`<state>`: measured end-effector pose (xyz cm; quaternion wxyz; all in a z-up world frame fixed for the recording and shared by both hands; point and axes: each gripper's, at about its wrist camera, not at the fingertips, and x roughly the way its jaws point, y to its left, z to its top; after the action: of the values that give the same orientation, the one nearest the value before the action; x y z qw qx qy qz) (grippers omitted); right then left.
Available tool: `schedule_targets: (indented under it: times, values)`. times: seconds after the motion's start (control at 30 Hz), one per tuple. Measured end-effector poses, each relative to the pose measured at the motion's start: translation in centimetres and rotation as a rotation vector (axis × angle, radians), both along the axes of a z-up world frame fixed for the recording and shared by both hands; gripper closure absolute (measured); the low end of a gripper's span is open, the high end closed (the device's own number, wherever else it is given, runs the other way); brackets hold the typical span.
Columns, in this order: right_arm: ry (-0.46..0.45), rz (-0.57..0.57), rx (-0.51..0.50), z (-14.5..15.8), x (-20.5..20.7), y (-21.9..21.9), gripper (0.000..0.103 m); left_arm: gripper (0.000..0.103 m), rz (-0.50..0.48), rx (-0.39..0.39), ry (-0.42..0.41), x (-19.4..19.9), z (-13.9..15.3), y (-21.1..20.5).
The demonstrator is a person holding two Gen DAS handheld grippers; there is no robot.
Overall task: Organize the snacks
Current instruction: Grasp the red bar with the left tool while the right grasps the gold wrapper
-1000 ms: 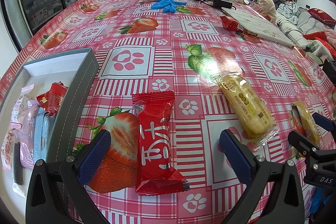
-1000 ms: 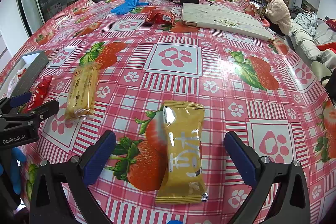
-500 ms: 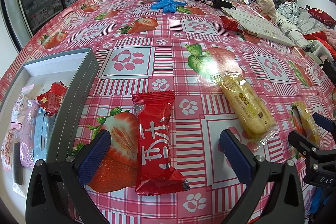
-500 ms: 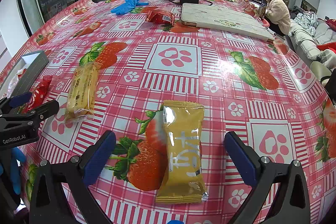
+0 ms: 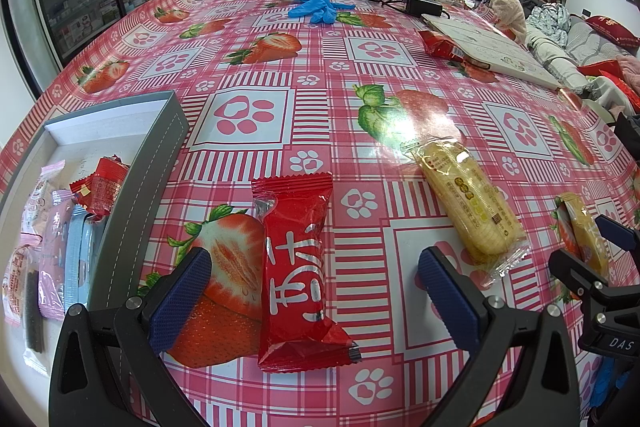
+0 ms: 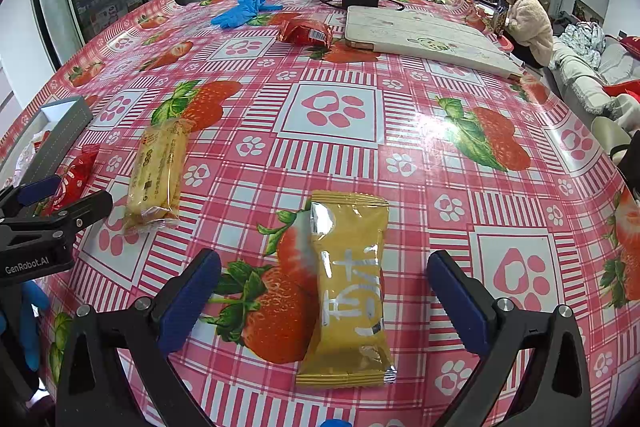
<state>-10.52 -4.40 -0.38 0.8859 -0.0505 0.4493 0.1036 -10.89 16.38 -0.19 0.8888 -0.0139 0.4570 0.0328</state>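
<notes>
Strawberry-print tablecloth (image 5: 256, 115) beneath your tools, grey snack box (image 5: 132, 187) at left holding several packets, your left gripper (image 5: 316, 291) spread wide around red snack packet (image 5: 298, 271), your right gripper (image 6: 324, 297) spread wide around yellow snack packet (image 6: 348, 287), clear-wrapped biscuit pack (image 5: 468, 203) lying between them.
</notes>
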Motion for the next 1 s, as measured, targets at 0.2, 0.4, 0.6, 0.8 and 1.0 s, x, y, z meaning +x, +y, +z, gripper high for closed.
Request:
schedule_targets:
  times: [0.2, 0.4, 0.6, 0.8, 1.0]
  values:
    - [0.048, -0.011, -0.016, 0.2, 0.3, -0.1, 0.000, 0.000, -0.006, 0.001, 0.010, 0.1, 0.2, 0.0]
    - [0.086, -0.017, -0.022, 1.2, -0.2, 0.4, 0.051, 0.010, 0.009, -0.008, 0.031, 0.2, 0.4, -0.4]
    - [0.154, -0.046, 0.168, 1.5, -0.9, -1.8, 0.078, 0.080, -0.063, -0.080, 0.048, -0.6, 1.5, -1.3]
    - [0.166, -0.035, 0.247, 2.4, -1.9, -2.0, 0.078, 0.080, -0.029, -0.251, 0.068, -2.0, 2.1, 0.4]
    - [0.152, 0.019, 0.278, 3.9, -2.4, 0.1, 0.078, 0.080, -0.031, -0.250, 0.018, -4.2, 4.9, 1.4]
